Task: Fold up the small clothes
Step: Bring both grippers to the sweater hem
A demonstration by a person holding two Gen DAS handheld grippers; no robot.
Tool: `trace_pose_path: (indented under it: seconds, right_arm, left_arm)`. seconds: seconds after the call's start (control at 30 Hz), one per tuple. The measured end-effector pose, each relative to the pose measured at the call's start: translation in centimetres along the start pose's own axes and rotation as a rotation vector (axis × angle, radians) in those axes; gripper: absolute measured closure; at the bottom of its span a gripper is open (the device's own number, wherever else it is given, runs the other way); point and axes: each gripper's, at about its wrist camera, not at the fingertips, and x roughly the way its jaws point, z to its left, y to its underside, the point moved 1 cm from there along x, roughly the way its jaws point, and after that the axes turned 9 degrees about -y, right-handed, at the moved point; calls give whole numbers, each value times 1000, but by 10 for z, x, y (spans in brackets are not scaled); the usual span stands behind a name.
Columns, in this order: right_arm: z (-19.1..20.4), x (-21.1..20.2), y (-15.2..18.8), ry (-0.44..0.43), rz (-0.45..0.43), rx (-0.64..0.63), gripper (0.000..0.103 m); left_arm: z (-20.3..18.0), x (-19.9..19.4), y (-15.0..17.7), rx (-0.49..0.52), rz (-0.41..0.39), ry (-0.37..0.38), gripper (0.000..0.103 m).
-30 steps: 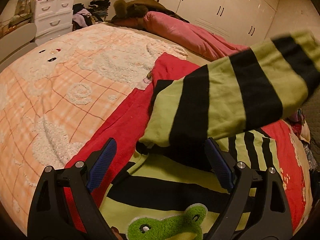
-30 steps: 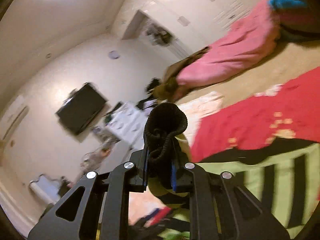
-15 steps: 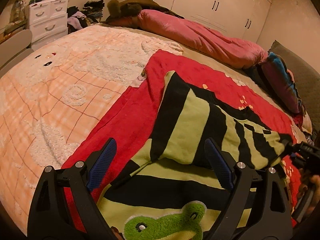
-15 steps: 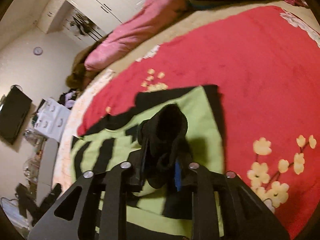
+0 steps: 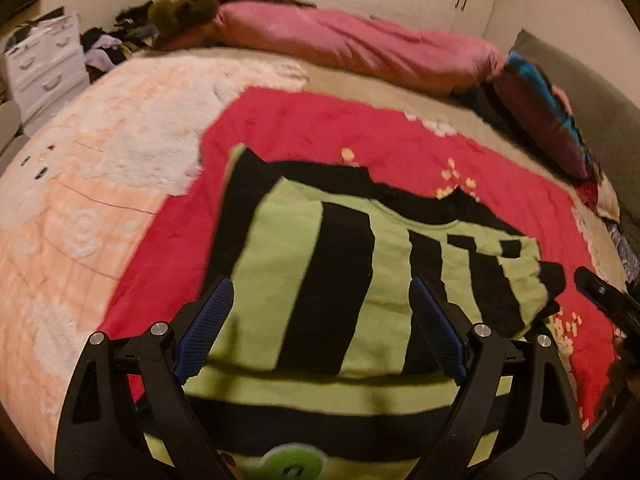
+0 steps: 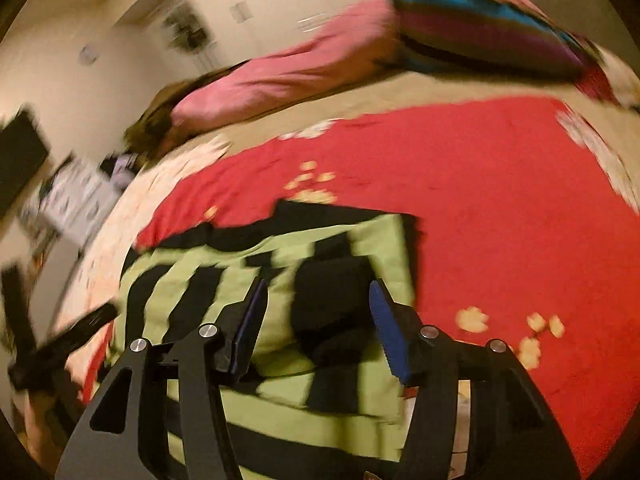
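Observation:
A green-and-black striped sweater [image 5: 340,280] lies on a red blanket [image 5: 320,128], one sleeve folded across its body. A green frog patch [image 5: 288,464] shows at the near edge. My left gripper [image 5: 320,288] hovers open over the folded sleeve, with nothing between its blue pads. In the right wrist view, my right gripper [image 6: 318,286] stands low over the sleeve's black cuff [image 6: 332,300]. Its jaws are opening, and the cuff lies loose between them without being pressed. The right gripper's tip [image 5: 600,296] also shows at the sweater's right side.
The red blanket covers a bed beside a peach fleece blanket [image 5: 80,200]. A pink duvet [image 5: 360,48] and a striped pillow [image 5: 552,120] lie along the far side. White drawers [image 5: 44,60] stand beyond the bed at the left.
The right gripper carried the sleeve across the sweater, lowered it onto the body and spread its jaws off the cuff. The left gripper shifted sideways over the sweater, still open.

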Motion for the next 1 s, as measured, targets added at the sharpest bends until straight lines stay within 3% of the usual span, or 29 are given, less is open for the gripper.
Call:
trace_pose_path:
  seconds: [0.2, 0.33, 0.43, 0.53, 0.77, 0.9, 1.0]
  right_arm:
    - [39, 31, -1, -10, 90, -132, 51]
    - [42, 57, 1, 38, 163, -159, 51]
    - [28, 73, 5, 120, 225, -132, 52]
    - [10, 84, 12, 136, 258, -88, 52]
    - [12, 82, 17, 138, 247, -99, 51]
    - [16, 62, 10, 91, 184, -56, 35]
    - [21, 46, 9, 71, 137, -43, 35]
  left_arm:
    - [12, 59, 9, 0, 132, -93, 18]
    - [21, 62, 12, -31, 130, -58, 15]
    - [21, 60, 14, -25, 119, -53, 15]
    - [23, 58, 17, -23, 113, -42, 15]
    - [22, 56, 16, -21, 93, -36, 15]
    - [26, 47, 15, -28, 64, -34, 15]
    - [32, 39, 14, -55, 46, -30, 15]
